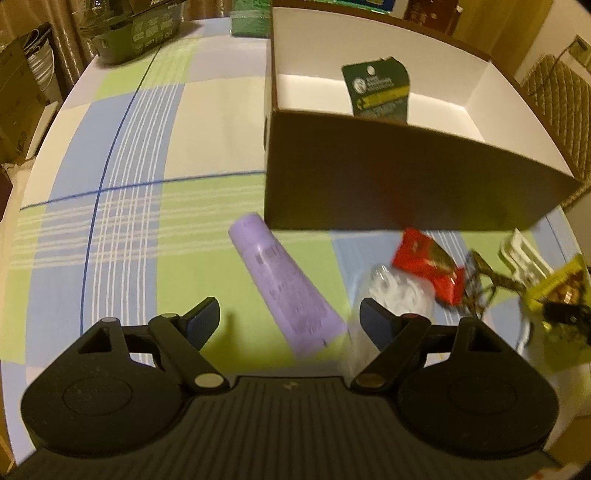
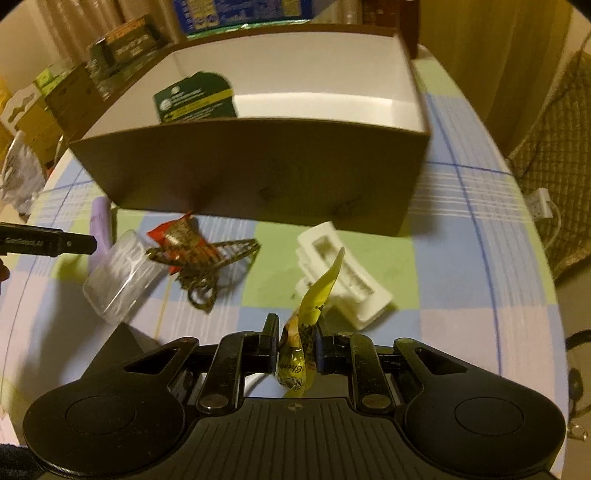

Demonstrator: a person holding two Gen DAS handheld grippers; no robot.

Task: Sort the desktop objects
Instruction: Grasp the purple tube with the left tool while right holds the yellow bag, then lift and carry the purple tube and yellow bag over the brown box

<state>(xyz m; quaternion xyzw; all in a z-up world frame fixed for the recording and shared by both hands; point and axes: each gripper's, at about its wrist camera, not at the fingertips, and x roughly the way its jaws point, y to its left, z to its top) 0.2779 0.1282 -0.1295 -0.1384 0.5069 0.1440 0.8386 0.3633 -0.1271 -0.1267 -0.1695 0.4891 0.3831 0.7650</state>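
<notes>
My left gripper (image 1: 288,317) is open and empty above the tablecloth, with a purple tube (image 1: 284,288) lying between its fingers. My right gripper (image 2: 295,336) is shut on a yellow snack packet (image 2: 306,332) and holds it above the table, in front of the brown cardboard box (image 2: 258,173). The box is white inside and holds a green battery card (image 2: 195,98). A clear plastic container (image 2: 118,273), a red packet (image 2: 177,232), a brass wire ornament (image 2: 207,266) and a white foam tray (image 2: 340,269) lie on the cloth before the box.
The checked tablecloth (image 1: 140,206) covers a round table. Dark packages (image 1: 140,29) stand at its far edge. Boxes and bags (image 2: 33,122) crowd the left side in the right wrist view. A quilted chair (image 1: 557,107) stands beside the table.
</notes>
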